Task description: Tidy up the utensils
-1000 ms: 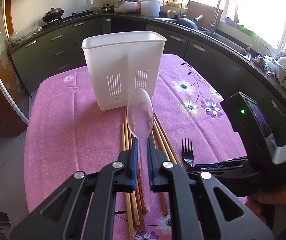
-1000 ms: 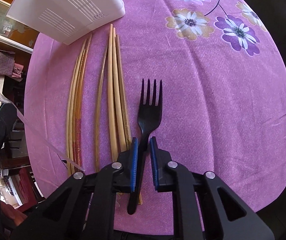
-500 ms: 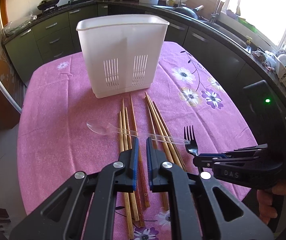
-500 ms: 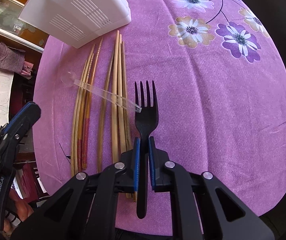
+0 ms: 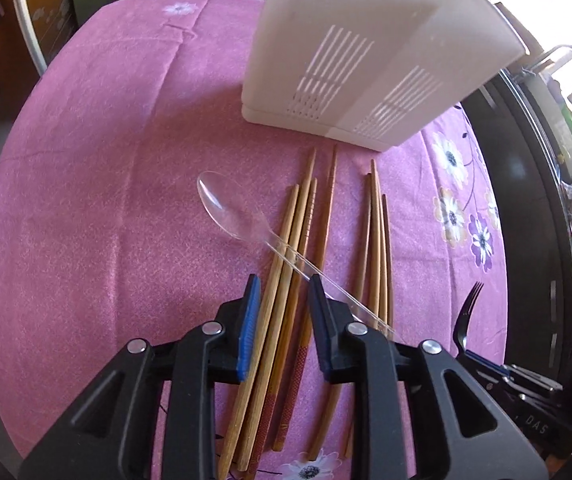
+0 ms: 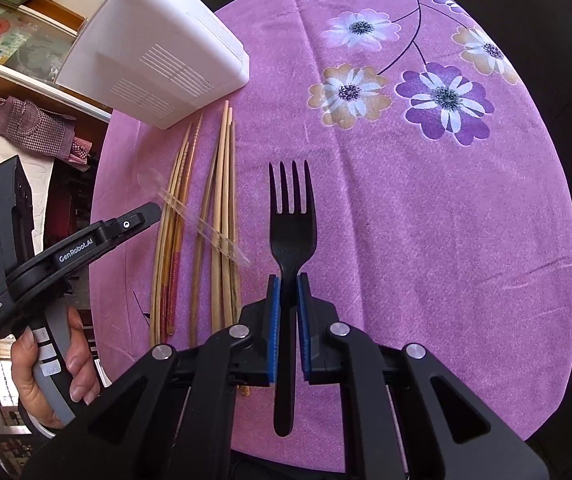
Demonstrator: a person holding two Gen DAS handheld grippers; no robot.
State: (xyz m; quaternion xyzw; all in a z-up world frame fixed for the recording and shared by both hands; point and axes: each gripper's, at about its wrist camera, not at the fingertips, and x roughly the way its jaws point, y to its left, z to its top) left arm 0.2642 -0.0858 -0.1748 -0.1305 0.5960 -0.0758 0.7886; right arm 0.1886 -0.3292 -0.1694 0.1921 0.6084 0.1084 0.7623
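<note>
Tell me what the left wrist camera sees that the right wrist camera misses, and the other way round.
Only the left wrist view shows the left gripper from behind, its jaws having just opened, pads astride the wooden chopsticks, plus the whole clear plastic spoon.

Only the right wrist view shows the right gripper shut on the black plastic fork, and the hand holding the left gripper.

Both show the white utensil holder, chopsticks, spoon, fork and pink floral tablecloth.

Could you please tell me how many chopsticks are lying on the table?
7: four chopsticks in the left cluster and three in the right cluster, all on the pink tablecloth. They overlap, so an eighth may be hidden.
</note>
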